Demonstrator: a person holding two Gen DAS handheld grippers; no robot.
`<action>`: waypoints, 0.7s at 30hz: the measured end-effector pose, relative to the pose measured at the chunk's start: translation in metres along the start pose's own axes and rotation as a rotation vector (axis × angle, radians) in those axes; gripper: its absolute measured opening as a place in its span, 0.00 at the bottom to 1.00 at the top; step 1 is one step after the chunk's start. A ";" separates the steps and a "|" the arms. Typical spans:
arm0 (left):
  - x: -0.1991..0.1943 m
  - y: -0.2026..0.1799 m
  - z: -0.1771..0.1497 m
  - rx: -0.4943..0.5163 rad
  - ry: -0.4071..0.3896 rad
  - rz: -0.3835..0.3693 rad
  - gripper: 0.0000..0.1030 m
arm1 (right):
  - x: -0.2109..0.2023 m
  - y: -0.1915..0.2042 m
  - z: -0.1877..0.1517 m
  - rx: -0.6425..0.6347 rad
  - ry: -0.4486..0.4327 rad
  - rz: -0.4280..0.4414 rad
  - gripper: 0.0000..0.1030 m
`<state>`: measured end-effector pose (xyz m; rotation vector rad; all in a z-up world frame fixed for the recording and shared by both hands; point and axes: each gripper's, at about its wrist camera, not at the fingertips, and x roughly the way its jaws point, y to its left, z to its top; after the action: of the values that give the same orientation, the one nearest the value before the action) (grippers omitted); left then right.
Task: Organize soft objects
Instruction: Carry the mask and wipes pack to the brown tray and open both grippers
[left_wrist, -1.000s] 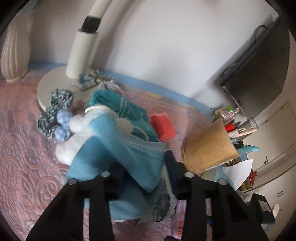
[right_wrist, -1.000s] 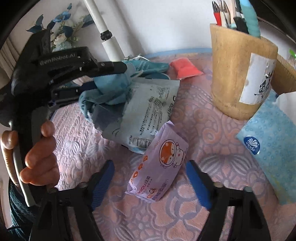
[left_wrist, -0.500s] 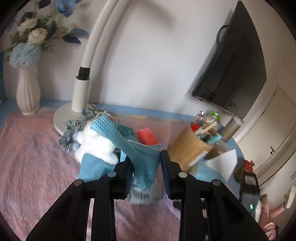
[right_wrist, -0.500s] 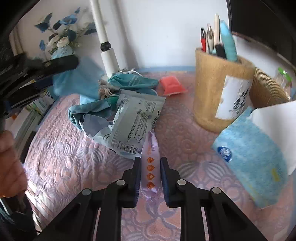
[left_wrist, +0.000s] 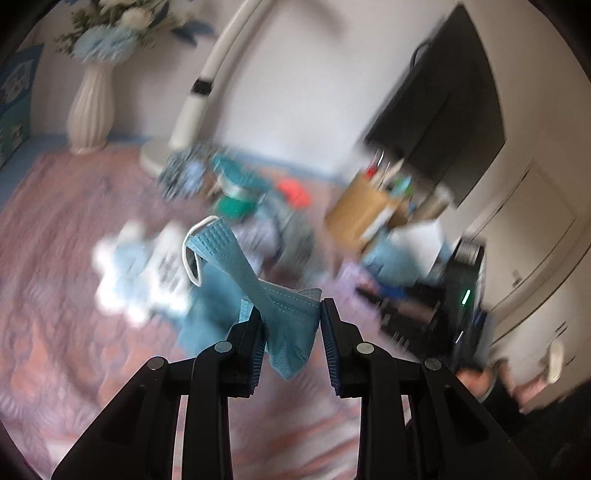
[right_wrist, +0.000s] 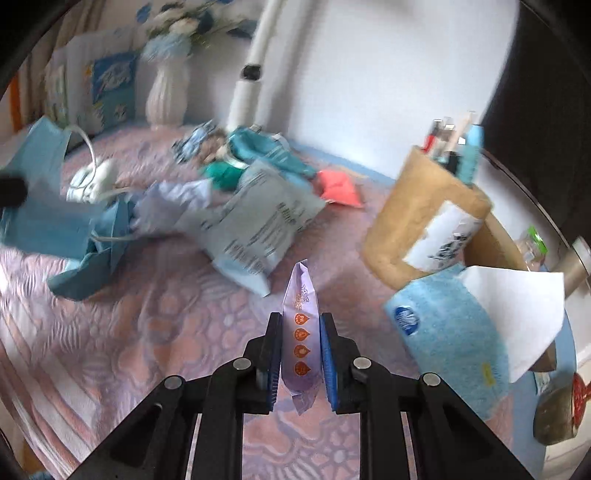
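Note:
My left gripper (left_wrist: 290, 317) is shut on a blue face mask (left_wrist: 258, 284) and holds it above the pink patterned cloth (left_wrist: 55, 229); the mask's white ear loop (left_wrist: 190, 254) hangs to the left. The left view is blurred. My right gripper (right_wrist: 301, 343) is shut on a purple wet-wipes pack (right_wrist: 301, 332), held on edge above the cloth (right_wrist: 147, 332). In the right wrist view the mask (right_wrist: 40, 206) shows at far left. A pale printed packet (right_wrist: 258, 229), teal socks (right_wrist: 258, 151) and a red pouch (right_wrist: 338, 190) lie behind.
A tan pen holder (right_wrist: 421, 221) stands at right, with a blue tissue pack (right_wrist: 454, 332) and white tissue (right_wrist: 517, 306) beside it. A white lamp base and arm (left_wrist: 192, 110) and a white vase of flowers (left_wrist: 90, 107) stand by the wall. A dark screen (left_wrist: 443, 107) hangs at right.
Both grippers have lifted and pulled back from the pile. The left carries the mask up and left, the right holds the wipes pack higher. Both views are blurred by motion.

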<state>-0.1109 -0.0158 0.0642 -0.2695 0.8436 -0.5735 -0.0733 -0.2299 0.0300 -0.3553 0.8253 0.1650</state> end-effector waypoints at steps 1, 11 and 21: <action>0.001 0.003 -0.011 0.006 0.031 0.021 0.25 | 0.001 0.004 -0.001 -0.019 0.003 0.000 0.18; -0.017 0.058 -0.076 -0.226 0.086 0.038 0.70 | 0.002 0.002 -0.022 0.034 0.076 0.162 0.65; -0.010 0.035 -0.062 -0.173 0.090 0.225 0.98 | 0.010 -0.034 -0.031 0.358 0.162 0.511 0.71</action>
<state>-0.1507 0.0181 0.0151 -0.3029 0.9974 -0.3041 -0.0786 -0.2732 0.0116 0.1890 1.0747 0.4605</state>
